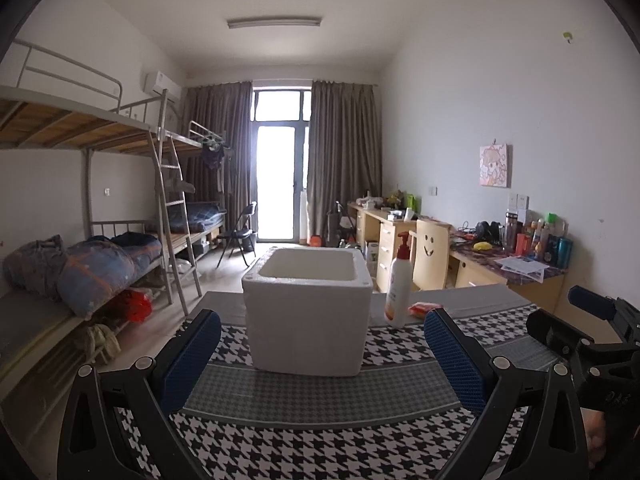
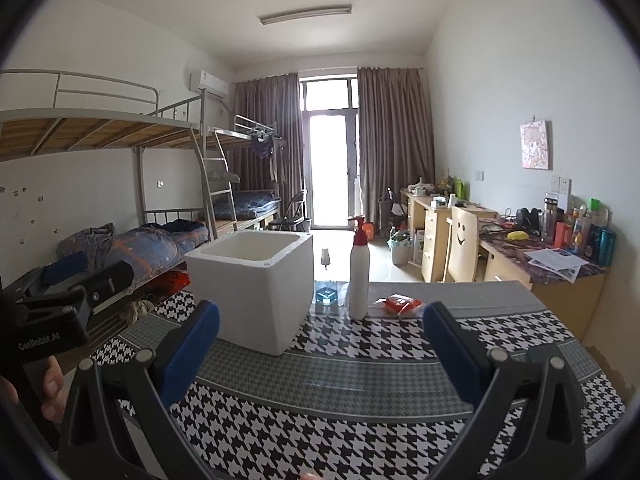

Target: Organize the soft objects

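White foam box (image 1: 306,316), black-and-white houndstooth tablecloth (image 1: 320,440), red-capped white bottle (image 2: 359,272), blue pads (image 1: 188,356).

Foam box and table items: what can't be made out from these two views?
- Foam box contents: both views sit too low; its walls hide the floor inside.
- Red packet: too small to read; in the left wrist view the pump bottle and a pad partly cover it.
- Blue glass item: right wrist view only; the box hides it from the left.
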Demonstrator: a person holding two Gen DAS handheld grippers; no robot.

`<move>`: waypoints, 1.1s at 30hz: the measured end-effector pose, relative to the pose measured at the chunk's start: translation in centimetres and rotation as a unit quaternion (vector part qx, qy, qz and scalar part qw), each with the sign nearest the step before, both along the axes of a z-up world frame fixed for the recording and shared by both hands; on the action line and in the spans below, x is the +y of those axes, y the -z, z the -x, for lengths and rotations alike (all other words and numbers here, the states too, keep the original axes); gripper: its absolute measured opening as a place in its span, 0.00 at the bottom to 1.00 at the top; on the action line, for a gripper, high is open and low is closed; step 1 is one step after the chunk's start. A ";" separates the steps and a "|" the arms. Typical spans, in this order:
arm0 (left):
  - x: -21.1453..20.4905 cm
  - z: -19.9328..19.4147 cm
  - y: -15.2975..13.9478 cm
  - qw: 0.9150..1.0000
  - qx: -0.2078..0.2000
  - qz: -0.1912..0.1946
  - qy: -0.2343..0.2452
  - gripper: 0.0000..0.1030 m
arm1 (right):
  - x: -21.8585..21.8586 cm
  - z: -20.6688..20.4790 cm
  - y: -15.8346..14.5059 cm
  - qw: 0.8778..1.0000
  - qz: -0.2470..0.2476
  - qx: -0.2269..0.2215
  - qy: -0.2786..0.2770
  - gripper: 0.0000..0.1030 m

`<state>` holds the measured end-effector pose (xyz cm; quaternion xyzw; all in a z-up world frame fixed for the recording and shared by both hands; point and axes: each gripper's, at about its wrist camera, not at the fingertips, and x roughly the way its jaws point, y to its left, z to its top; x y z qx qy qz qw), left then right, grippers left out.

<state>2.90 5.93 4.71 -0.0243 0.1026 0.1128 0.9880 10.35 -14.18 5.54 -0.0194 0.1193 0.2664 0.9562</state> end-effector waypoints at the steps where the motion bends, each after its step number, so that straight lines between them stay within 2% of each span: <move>1: 0.0 0.2 0.2 1.000 0.000 -0.001 -0.001 0.99 | 0.1 0.1 0.1 1.000 0.002 0.000 0.002 0.99; 9: -0.6 1.3 0.9 1.000 -0.009 -0.009 -0.005 0.99 | -0.2 1.2 0.9 1.000 0.001 0.002 0.008 0.99; 14: -0.6 1.5 1.4 1.000 -0.007 -0.011 -0.006 0.99 | -0.6 1.8 1.3 1.000 0.000 -0.013 0.017 0.99; 33: -0.2 2.1 2.8 1.000 -0.001 -0.006 -0.005 0.99 | -0.9 2.0 2.7 1.000 -0.001 0.000 0.024 0.99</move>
